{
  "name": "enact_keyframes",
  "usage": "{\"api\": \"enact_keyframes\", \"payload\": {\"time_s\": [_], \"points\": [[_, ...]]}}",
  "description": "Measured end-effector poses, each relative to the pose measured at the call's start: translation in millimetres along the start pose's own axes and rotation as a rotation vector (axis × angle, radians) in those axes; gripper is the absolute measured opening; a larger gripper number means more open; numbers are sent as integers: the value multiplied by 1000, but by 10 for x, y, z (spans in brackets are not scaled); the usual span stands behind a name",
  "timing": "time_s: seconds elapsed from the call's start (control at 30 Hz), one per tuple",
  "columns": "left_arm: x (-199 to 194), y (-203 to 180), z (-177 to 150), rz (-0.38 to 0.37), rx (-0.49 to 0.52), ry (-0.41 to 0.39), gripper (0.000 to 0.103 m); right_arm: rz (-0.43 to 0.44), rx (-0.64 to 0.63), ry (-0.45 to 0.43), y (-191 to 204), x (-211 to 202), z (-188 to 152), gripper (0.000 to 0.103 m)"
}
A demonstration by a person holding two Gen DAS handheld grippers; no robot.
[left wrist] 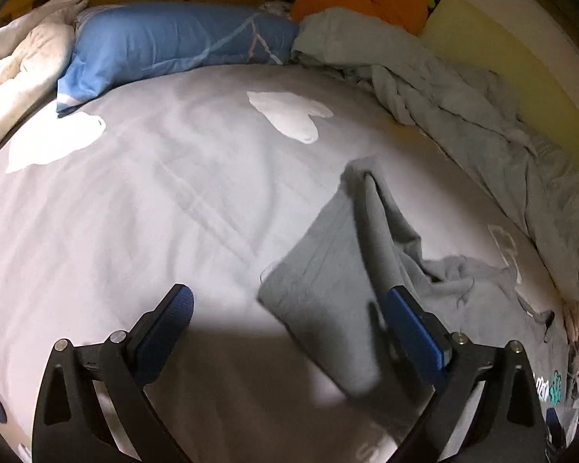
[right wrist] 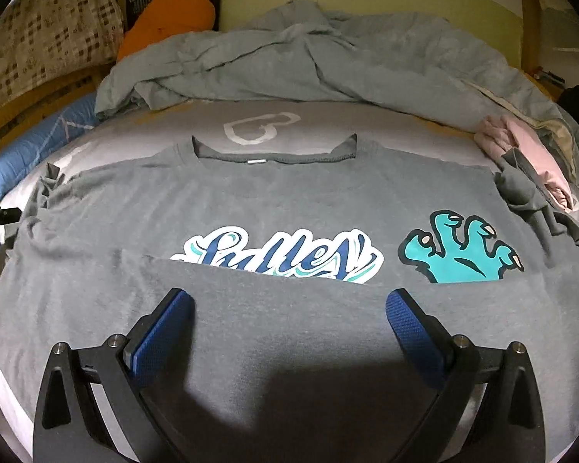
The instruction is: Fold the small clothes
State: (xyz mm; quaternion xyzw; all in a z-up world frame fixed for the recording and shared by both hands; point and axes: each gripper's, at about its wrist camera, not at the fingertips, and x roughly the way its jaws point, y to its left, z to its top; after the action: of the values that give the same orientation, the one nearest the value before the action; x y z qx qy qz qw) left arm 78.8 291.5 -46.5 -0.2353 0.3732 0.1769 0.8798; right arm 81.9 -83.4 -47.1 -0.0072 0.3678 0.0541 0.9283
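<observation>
Where our grey T-shirt (right wrist: 289, 200) lies: flat on the bed (left wrist: 135, 200), collar away from us, bottom hem folded up over part of the printed lettering
Right tongs (right wrist: 289, 305): we hold them spread wide over the folded hem, gripping nothing
Left tongs (left wrist: 289, 301): parted too; a sleeve (left wrist: 328, 270) drapes over our blue right finger (left wrist: 413, 320), unclamped
Behind: rumpled grey blanket (right wrist: 308, 65), blue pillow (left wrist: 173, 38)
</observation>
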Motion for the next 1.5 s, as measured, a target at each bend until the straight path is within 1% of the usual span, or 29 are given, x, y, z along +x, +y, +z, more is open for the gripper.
{"api": "enact_keyframes", "payload": {"time_s": [0.07, 0.1, 0.17, 0.23, 0.3, 0.33, 0.4, 0.5, 0.53, 0.57, 0.6, 0.63, 0.67, 0.7, 0.73, 0.8, 0.9, 0.97, 1.0, 1.03, 1.07, 1.1, 1.13, 1.2, 1.23, 1.33, 1.37, 1.43, 1.5], "points": [[29, 8, 34, 10, -2, 5, 98, 9, 13, -8, -34, -15, -4, 102], [-6, 41, 31, -19, -32, -10, 93, 11, 19, -10, -48, -15, -6, 102], [-75, 152, 58, -126, -104, -47, 70, 7, 25, -14, -49, -26, -3, 102], [-102, 236, 107, -252, -162, -48, 26, 3, 28, -25, -61, -65, -5, 102], [-169, 318, 107, -377, -217, -74, 2, -1, 33, -30, -67, -77, -7, 102], [-259, 338, 96, -455, -235, -111, 0, -1, 34, -29, -67, -76, -8, 102], [-472, 288, 84, -552, -205, -176, 0, 1, 32, -24, -66, -69, -6, 102], [-750, 123, 56, -535, -99, -264, 0, 4, 35, -27, -67, -68, -4, 102], [-788, 44, 45, -504, -57, -256, 0, 6, 36, -29, -69, -67, -5, 102], [-786, -25, 35, -421, -22, -233, 0, 7, 37, -30, -70, -69, -7, 102], [-793, -65, -26, -294, -12, -213, 2, 9, 37, -31, -70, -68, -10, 102], [-784, -62, -86, -232, -24, -212, 23, 9, 37, -30, -67, -67, -9, 102], [-752, -26, -149, -214, -49, -209, 42, 7, 37, -29, -65, -66, -9, 102], [-701, 0, -184, -191, -74, -192, 71, 7, 37, -30, -66, -69, -10, 102], [-643, 4, -207, -151, -85, -175, 70, 8, 37, -31, -68, -70, -10, 102], [-507, -78, -233, -102, -26, -114, 68, 9, 38, -31, -68, -68, -8, 102], [-305, -58, -231, -104, -67, -30, 63, 9, 37, -31, -69, -70, -9, 102], [-206, -30, -237, -160, -123, 10, 35, 12, 40, -34, -72, -71, -9, 102], [-182, -26, -249, -187, -123, 19, 5, 15, 42, -36, -84, -72, -13, 102], [-180, -62, -259, -195, -96, 3, 3, 19, 45, -38, -90, -75, -15, 102], [-279, -99, -295, -168, -72, -49, 3, 22, 47, -41, -95, -77, -17, 102], [-441, -181, -318, -216, -25, -123, 3, 24, 50, -43, -97, -78, -19, 102], [-634, -290, -365, -317, 49, -188, 3, 26, 50, -43, -96, -78, -21, 102], [-1072, -604, -492, -451, 242, -316, 3, 30, 50, -42, -97, -79, -22, 102], [-1150, -761, -546, -528, 315, -292, 3, 32, 51, -43, -102, -83, -22, 102], [-947, -1066, -742, -684, 379, -108, 3, 43, 61, -45, -128, -99, -33, 102], [-859, -1182, -858, -688, 428, -49, 3, 43, 69, -47, -140, -108, -41, 102], [-725, -1436, -1147, -642, 562, 40, 4, 37, 86, -60, -159, -135, -58, 102], [-611, -1665, -1436, -565, 691, 111, 5, 50, 89, -63, -168, -141, -59, 102]]}}
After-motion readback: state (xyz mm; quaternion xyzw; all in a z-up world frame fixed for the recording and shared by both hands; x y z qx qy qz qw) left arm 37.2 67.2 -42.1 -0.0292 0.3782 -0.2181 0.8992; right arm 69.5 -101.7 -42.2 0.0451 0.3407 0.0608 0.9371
